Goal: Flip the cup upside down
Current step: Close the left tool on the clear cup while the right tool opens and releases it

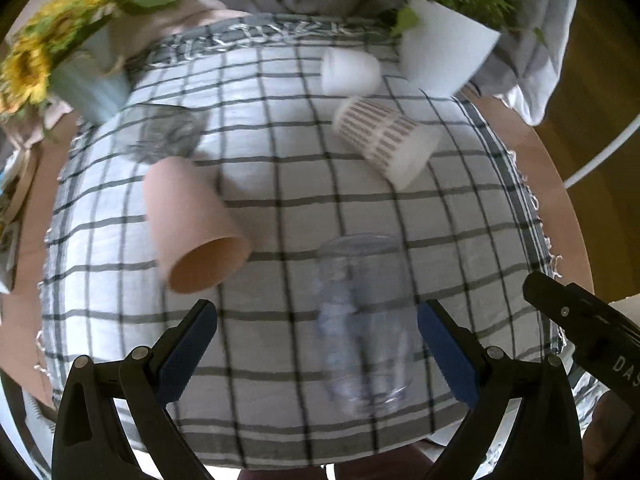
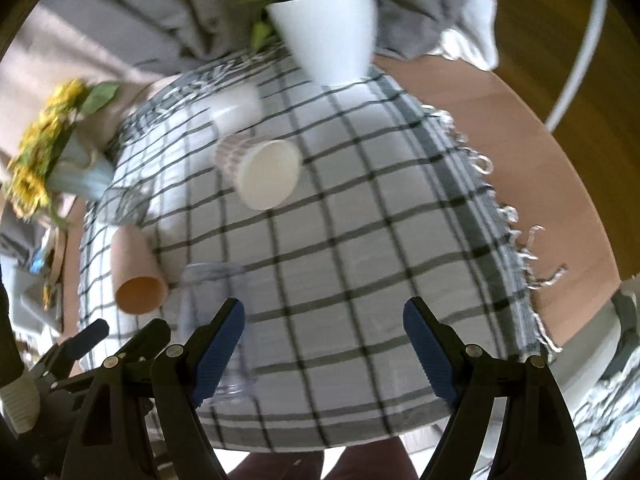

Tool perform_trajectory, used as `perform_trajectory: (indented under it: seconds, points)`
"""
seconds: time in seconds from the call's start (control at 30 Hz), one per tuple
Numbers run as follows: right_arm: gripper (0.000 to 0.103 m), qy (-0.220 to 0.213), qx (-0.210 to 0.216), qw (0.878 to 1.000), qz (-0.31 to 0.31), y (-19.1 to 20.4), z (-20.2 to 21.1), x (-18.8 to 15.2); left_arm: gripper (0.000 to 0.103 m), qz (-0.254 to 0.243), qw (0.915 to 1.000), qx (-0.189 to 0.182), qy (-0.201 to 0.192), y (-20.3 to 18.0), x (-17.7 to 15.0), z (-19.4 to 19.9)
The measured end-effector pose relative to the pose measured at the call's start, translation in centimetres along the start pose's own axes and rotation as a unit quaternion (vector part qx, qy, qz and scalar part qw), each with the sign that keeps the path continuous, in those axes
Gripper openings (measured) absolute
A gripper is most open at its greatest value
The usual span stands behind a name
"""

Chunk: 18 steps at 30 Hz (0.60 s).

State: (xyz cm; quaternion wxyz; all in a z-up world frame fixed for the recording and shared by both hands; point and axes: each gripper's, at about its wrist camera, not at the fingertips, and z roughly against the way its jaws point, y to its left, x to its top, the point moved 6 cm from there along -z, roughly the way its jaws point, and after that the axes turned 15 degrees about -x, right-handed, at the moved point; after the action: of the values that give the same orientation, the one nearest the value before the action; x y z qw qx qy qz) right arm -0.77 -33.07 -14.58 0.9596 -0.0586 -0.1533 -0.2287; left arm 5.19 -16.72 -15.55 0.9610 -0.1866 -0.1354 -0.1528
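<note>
A clear plastic cup [image 1: 362, 320] lies on its side on the checked cloth [image 1: 280, 184], between the fingers of my left gripper [image 1: 318, 356], nearer the right finger. The left gripper is open and does not touch the cup. The cup also shows in the right wrist view [image 2: 212, 312], left of my right gripper [image 2: 322, 352], which is open and empty above the cloth's near edge. A pink cup [image 1: 192, 224], a white striped cup [image 1: 384, 140] and a plain white cup [image 1: 350, 70] lie on their sides farther back.
A white plant pot [image 2: 332, 28] stands at the cloth's far edge. A pale vase with sunflowers [image 1: 52, 60] stands far left. Another clear glass [image 1: 164, 132] sits behind the pink cup. The round wooden table [image 2: 560, 184] shows right of the cloth.
</note>
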Motion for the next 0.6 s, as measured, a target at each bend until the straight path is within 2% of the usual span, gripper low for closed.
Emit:
perform_trajectory:
  seconds: [0.3,0.53,0.6]
  points:
    - [0.081,0.012,-0.017,0.999,-0.041,-3.4,-1.7,0.7,0.098,0.017,0.9977,-0.037,0.054,-1.3,0.9,-4.6]
    - [0.081,0.025,-0.013,0.998,-0.063,-4.0,-3.2,1.2,0.094,0.037,0.9958,-0.036,0.075,-0.9,1.3,-6.6]
    - [0.081,0.030,-0.010,0.997,-0.066,-4.0,-3.6,1.2,0.089,0.043,0.9948,-0.036,0.085,-0.7,1.4,-7.2]
